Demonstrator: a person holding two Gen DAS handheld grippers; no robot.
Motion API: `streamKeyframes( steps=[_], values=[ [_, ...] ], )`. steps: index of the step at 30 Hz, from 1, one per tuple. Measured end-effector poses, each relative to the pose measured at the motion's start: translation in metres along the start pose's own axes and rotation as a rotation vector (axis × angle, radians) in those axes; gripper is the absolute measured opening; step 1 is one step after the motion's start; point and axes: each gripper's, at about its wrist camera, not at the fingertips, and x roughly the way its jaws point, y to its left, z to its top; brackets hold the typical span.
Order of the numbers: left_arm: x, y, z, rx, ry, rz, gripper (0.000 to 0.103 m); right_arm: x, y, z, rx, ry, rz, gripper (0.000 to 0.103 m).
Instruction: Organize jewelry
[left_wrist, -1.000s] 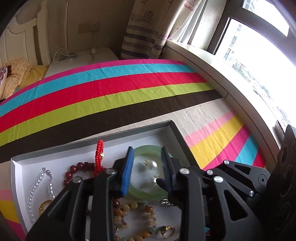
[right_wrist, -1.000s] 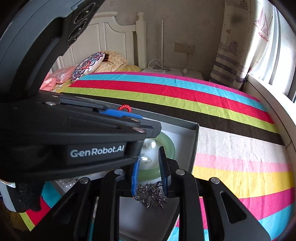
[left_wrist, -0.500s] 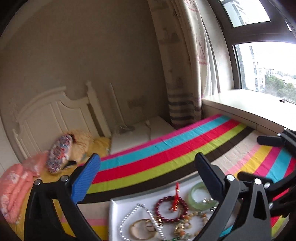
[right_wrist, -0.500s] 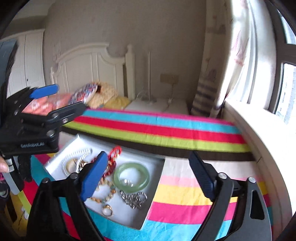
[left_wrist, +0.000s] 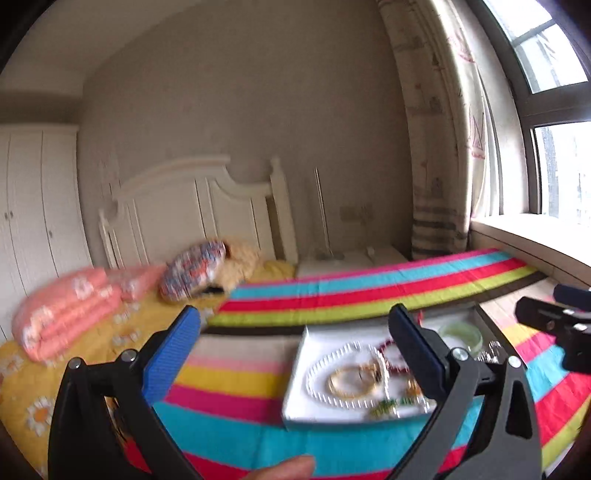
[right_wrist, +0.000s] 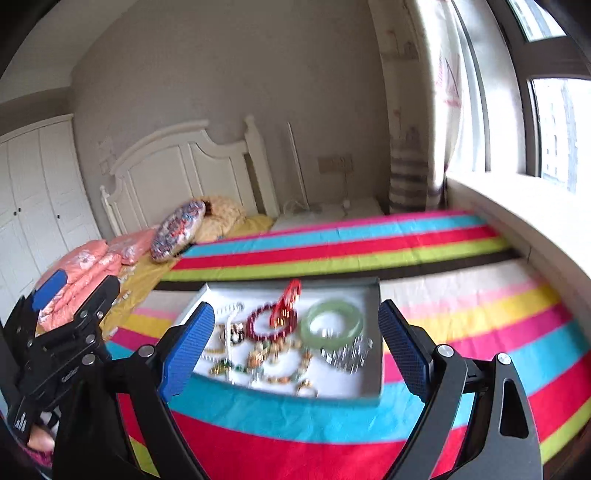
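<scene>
A: Left tongs (left_wrist: 295, 347), right tongs (right_wrist: 297, 341)?
B: Both spread wide, holding nothing, above the bed.
A: Jewelry?
B: In the white tray (right_wrist: 373, 314) on the striped bedspread (right_wrist: 332, 424): green bangle (right_wrist: 332, 323), red beads (right_wrist: 271, 323) (views blurred).

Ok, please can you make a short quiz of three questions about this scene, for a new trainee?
1. True or false: the right gripper is shut on the green bangle.
2. Where does the silver chain lie? A) on the striped bedspread B) inside the white tray, beside the green bangle C) on the windowsill
3. Fill in: the left gripper has its jaws ____ and holds nothing.

Key: 1 false; 2 B; 3 open
</scene>
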Motion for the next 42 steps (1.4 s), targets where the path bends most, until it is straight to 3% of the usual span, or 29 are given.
streamKeyframes(
  steps=[5,12,18,42],
  values=[
    [0.018,0.009,-0.034,-0.050,0.053,-0.036,0.101,0.010,0.014,-0.032,-0.024,-0.031,-0.074,0.087],
    [0.050,0.014,-0.057,-0.137,0.100,-0.058,0.101,0.031,0.021,-0.052,-0.072,-0.079,-0.136,0.087],
    [0.047,0.008,-0.065,-0.114,0.064,-0.084,0.101,0.024,0.026,-0.058,-0.096,-0.163,-0.149,0.087],
    [0.044,0.006,-0.063,-0.105,0.047,-0.117,0.101,0.027,0.028,-0.055,-0.110,-0.115,-0.120,0.087]
  ],
)
